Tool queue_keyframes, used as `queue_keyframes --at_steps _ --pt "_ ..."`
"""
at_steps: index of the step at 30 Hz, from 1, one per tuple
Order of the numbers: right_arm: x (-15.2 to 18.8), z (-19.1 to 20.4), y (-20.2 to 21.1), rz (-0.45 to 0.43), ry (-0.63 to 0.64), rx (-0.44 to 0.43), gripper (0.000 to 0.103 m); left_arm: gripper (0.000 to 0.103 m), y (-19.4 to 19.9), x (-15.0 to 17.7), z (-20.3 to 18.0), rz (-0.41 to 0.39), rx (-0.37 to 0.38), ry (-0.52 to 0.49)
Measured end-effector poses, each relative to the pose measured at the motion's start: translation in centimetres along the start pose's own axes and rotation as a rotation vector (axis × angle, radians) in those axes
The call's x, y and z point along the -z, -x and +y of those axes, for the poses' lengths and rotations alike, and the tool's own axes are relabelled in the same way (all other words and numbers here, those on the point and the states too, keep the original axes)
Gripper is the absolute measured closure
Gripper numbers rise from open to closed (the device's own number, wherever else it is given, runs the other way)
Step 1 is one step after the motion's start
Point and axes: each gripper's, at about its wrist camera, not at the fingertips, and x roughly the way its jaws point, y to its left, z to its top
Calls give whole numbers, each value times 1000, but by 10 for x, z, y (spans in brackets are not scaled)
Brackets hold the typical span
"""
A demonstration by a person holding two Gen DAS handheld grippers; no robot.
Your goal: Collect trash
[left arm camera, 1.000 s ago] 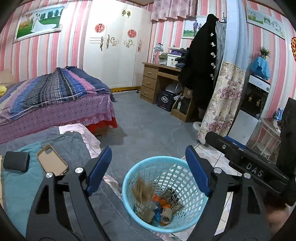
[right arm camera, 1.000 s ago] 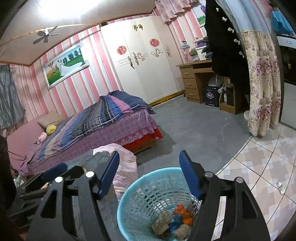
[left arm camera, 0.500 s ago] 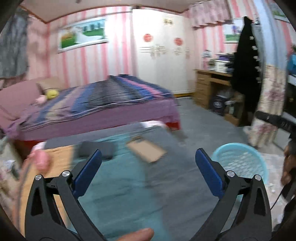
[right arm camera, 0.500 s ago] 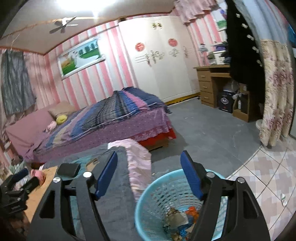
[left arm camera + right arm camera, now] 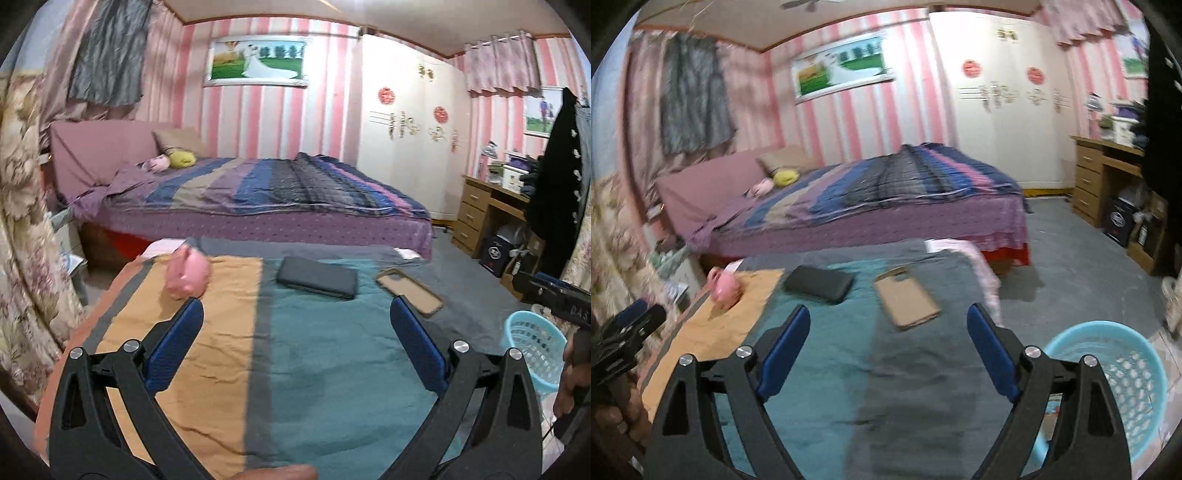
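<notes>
Both cameras are now facing the cloth-covered surface [image 5: 314, 350] rather than the waste basket [image 5: 1123, 380]: one second ago each wrist view was looking straight down into the basket and its litter, and both have since been swinging away toward the surface. The left gripper [image 5: 295, 343] is hovering over the teal and orange cloth with its jaws spread wide and nothing between them; the right gripper [image 5: 886, 350] is likewise standing wide apart and empty. In the left view the basket is now sitting at about 3 o'clock, at the frame edge; in the right view it is lying at about 4 o'clock, just beside the right-hand finger, with some litter faintly visible at its bottom through the blur. On the cloth, a pink crumpled-looking object [image 5: 186, 275] is resting at 11 o'clock of the left gripper, a dark flat case [image 5: 317, 277] at 12 o'clock, and a tan phone case [image 5: 410, 291] at 1 o'clock; none is touching another. Judgement: a deposit appears complete and a search for the next piece is beginning. The pink object is the likeliest candidate for trash, though its nature cannot be confirmed; the two cases do not look like litter. Motion blur is degrading the right view.
</notes>
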Motion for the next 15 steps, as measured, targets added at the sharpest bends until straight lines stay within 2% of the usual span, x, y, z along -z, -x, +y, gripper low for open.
queue_keyframes --at_steps 6,10,15 --pt "13 78 -24 24 120 -70 17 5 2 6 27 -29 -12 36" --pt "20 106 -31 28 154 -75 14 5 5 14 33 -36 -61 24" --pt "28 132 -31 5 165 -82 11 5 8 19 37 -43 -73 12"
